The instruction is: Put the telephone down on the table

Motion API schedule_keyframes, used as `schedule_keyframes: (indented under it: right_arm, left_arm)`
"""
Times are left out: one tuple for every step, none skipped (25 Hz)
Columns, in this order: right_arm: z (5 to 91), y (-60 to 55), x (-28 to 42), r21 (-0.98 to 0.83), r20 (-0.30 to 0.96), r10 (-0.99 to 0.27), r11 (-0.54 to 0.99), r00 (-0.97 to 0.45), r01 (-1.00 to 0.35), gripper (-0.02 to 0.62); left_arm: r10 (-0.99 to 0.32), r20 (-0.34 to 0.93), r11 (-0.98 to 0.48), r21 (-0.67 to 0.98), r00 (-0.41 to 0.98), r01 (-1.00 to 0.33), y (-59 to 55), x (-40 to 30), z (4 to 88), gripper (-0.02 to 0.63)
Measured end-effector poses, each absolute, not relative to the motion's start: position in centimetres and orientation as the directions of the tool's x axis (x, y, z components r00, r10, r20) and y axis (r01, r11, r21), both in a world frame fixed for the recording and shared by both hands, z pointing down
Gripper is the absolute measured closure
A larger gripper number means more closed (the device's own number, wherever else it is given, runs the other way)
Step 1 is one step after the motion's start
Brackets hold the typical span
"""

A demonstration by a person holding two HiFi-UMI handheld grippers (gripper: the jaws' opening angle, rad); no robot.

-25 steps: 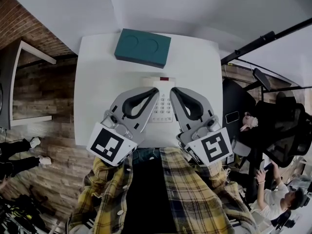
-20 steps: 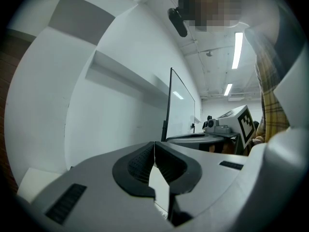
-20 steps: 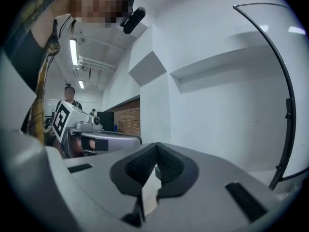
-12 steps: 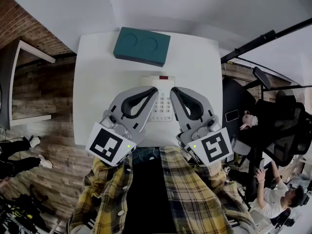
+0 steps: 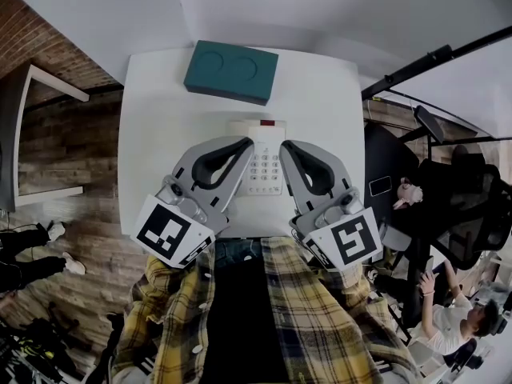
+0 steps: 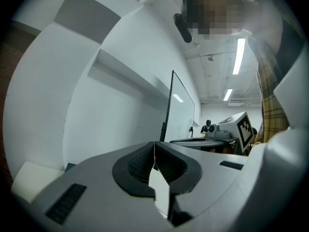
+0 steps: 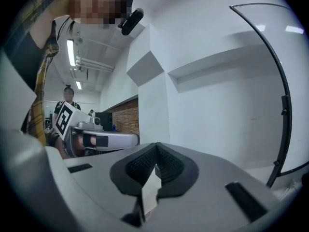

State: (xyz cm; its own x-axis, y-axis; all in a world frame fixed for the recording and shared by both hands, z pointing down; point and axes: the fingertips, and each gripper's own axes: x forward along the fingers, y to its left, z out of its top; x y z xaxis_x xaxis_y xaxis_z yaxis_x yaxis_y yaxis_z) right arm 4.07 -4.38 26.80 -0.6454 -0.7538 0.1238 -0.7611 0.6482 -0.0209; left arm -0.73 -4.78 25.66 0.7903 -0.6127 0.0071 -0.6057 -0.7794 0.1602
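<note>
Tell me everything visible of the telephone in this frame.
The telephone is a white, plastic-looking desk set lying flat on the white table. A key grid fills its middle; a small dark red strip marks its far end. The left gripper and right gripper cover its sides; contact cannot be told.

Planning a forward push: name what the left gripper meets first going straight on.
Likely nothing near: the shut left gripper points level past a corner of the white push-button telephone; its own view shows only the white wall ahead. Depth unclear.
</note>
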Motion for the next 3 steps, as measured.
schedule_keyframes:
  right_arm:
    - [26.74, -4.37, 4.09, -0.022, 0.12, -0.755, 0.647, -0.645, -0.762, 0.571]
    - [26.68, -4.37, 4.13, -0.024, 0.117, -0.756, 0.646, -0.643, -0.763, 0.571]
    - [26.63, -4.36, 4.17, -0.025, 0.114, -0.758, 0.644, -0.642, -0.765, 0.571]
  left_arm:
    - [-0.606, 0.005, -0.784, 0.166, 0.795, -0.599, -4.89, -1.0, 25.58, 0.588]
    - [-0.6, 0.004, -0.788, 0.172, 0.8, -0.591, -5.01, -1.29, 25.49, 0.588]
    - [-0.593, 0.002, -0.792, 0.177, 0.805, -0.584, -5.14, -1.58, 25.4, 0.588]
